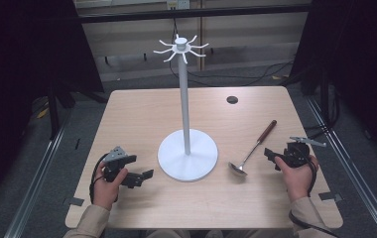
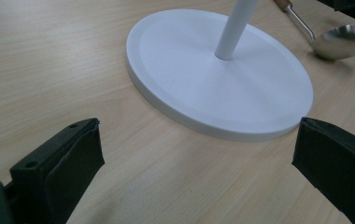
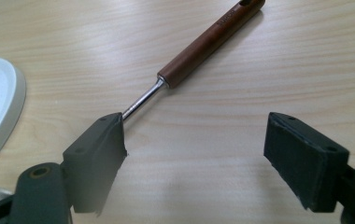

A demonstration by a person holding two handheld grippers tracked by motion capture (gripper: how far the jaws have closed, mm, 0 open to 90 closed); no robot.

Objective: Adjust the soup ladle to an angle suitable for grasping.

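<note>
Bench (image 1: 142, 106) of pale wood carries a white round-based hook stand (image 1: 187, 157) and a wooden-handled steel ladle (image 1: 252, 150) lying flat beside it. Left gripper (image 1: 138, 177) and right gripper (image 1: 272, 156) gape, empty. Risk: the thin ladle shaft slipping from a shallow pinch.

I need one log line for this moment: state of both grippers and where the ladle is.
left gripper: open, empty | right gripper: open, empty | ladle: flat on table, right of stand
</note>
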